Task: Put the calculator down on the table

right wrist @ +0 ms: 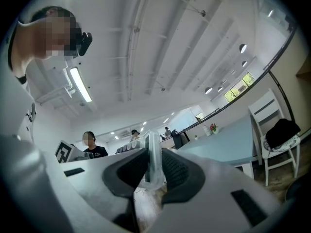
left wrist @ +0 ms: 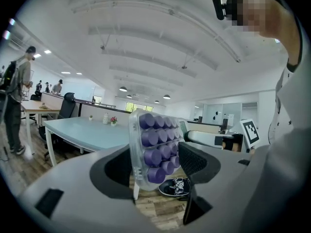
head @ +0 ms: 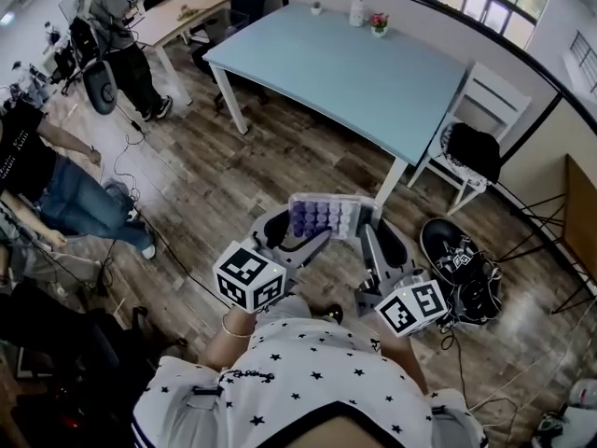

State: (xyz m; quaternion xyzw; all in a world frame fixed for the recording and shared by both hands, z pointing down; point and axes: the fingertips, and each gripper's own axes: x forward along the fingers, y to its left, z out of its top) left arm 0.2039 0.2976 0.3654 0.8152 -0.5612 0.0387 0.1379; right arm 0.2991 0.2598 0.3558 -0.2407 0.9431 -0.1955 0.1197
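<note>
Seen from the head view, both forearms reach forward at lower centre of the frame, carrying a calculator [head: 324,217] in the air over a wooden floor [head: 280,157]. The left hand-held gripper [head: 303,237] has its jaws set wide, with the calculator's end filling the gap and meeting both pads. The right hand-held gripper [head: 371,235] is clamped on the calculator's thin clear edge. The pale blue tabletop [head: 373,73] lies well ahead at upper centre, with a white chair [head: 490,101] at its right end and a dark shoe [head: 448,250] on the floor near the right hand. People [head: 117,35] stand and sit at the far left. Only the left gripper view shows the purple keys side-on; the right gripper view shows just the edge.
</note>
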